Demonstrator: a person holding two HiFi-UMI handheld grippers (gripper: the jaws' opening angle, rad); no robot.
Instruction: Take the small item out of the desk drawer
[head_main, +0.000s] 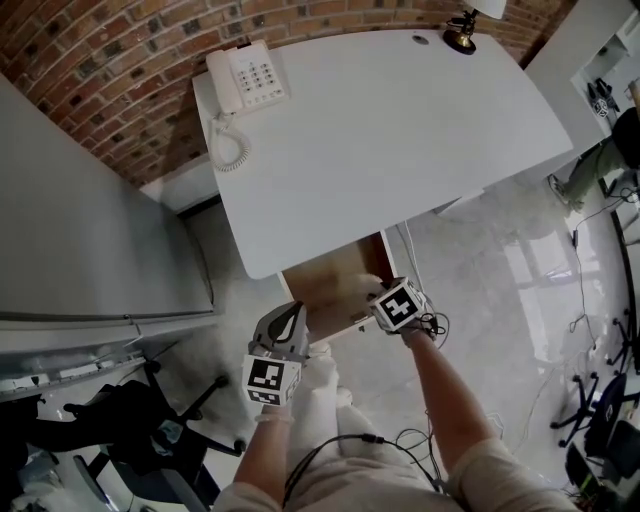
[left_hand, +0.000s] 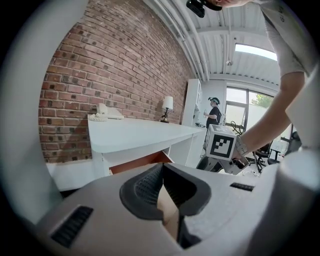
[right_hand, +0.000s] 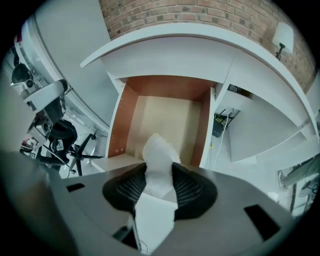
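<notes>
Head view, looking steeply down on a white table (head_main: 400, 130) against a brick wall, with a telephone (head_main: 247, 78) and a lamp (head_main: 462, 35) along its far side. Below the table's near edge a wood-lined drawer (head_main: 330, 275) stands pulled open.

The right hand-held gripper (head_main: 368, 288) points steeply down over the open drawer. In the right gripper view, this gripper (right_hand: 159, 186) pinches a small white crumpled item (right_hand: 159, 150) between its dark ribbed pads, and the item's top pokes out beyond them. The drawer's pale floor and brown side walls (right_hand: 117, 125) lie below, and the item appears to hang clear of the floor. Nothing else shows inside the drawer.

The left hand-held gripper (head_main: 290, 312) hovers just beside the drawer's front corner. In the left gripper view its jaws are pressed together (left_hand: 161, 172) with nothing plainly caught between them.

Judged from this, the step in hand is lifting the item out, and the task looks mostly done. The next move calls for keeping the pinch firm while carrying the light, soft item up and away, clear of the drawer's walls and the table's overhanging edge.
</notes>
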